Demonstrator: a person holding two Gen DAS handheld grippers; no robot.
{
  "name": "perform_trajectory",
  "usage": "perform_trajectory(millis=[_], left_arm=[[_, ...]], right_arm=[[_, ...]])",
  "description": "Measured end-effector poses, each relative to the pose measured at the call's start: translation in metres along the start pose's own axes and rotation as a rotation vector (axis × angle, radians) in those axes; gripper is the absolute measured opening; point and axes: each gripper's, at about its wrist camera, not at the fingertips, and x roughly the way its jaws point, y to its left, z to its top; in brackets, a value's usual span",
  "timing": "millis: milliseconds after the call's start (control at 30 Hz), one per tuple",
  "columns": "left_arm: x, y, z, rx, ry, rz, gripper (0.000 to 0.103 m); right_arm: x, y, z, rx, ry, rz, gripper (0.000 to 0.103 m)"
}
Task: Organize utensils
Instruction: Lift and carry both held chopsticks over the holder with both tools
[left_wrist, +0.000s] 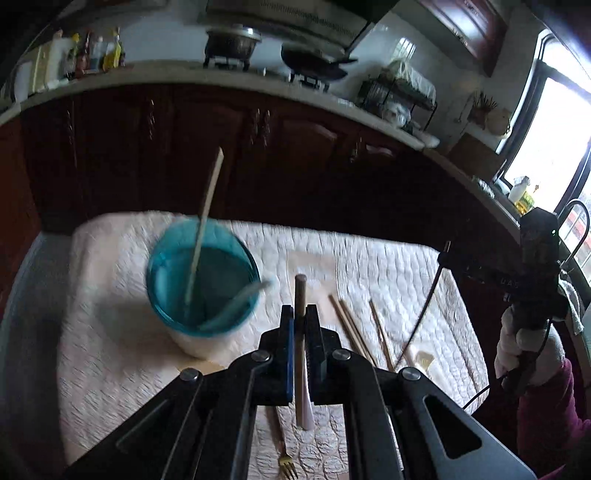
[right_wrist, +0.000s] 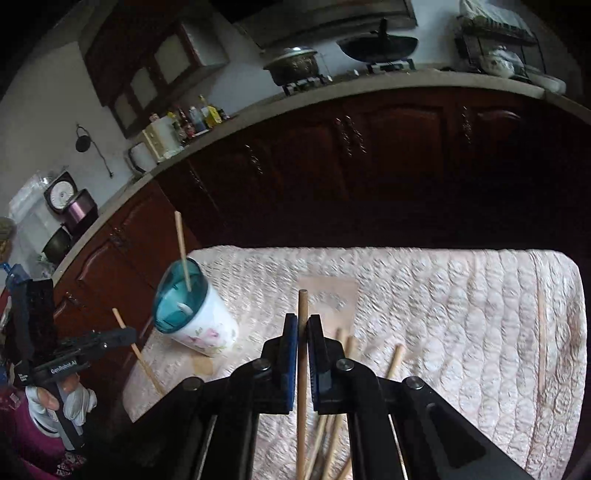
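Left wrist view puts my left gripper (left_wrist: 300, 314), clamped on a chopstick (left_wrist: 300, 291), just right of the teal-rimmed cup (left_wrist: 201, 273) near the quilted mat's (left_wrist: 388, 266) far-left corner, while my right gripper (right_wrist: 303, 328) pinches another chopstick (right_wrist: 302, 306) farther away.

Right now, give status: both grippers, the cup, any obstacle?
Left gripper shut on wooden-handled utensil. Right gripper shut on chopstick. Cup upright, holds one chopstick. Path clear.
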Motion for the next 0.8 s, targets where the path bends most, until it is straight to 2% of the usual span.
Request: perform_trajectory(millis=[233,433,633,733,800], left_arm=[[-0.049,0.011,0.058,-0.017,-0.125,-0.011,0.005],[-0.071,0.025,0.100,0.003,-0.211,0.059,0.005],[-0.068,0.052,0.123,-0.001,-0.229,0.161,0.005],[-0.055,0.063,0.122,0.001,-0.219,0.217,0.005],[-0.042,0.072,0.117,-0.014,-0.191,0.225,0.005]], right_arm=[[-0.012,0.055,0.059,-0.098,-0.100,0.069,0.007],[-0.009,0.113,0.111,-0.196,-0.163,0.116,0.007],[0.013,0.156,0.137,-0.252,-0.160,0.156,0.007],[0.033,0.171,0.137,-0.269,-0.138,0.159,0.007],[0.053,0.175,0.133,-0.266,-0.102,0.165,0.007]])
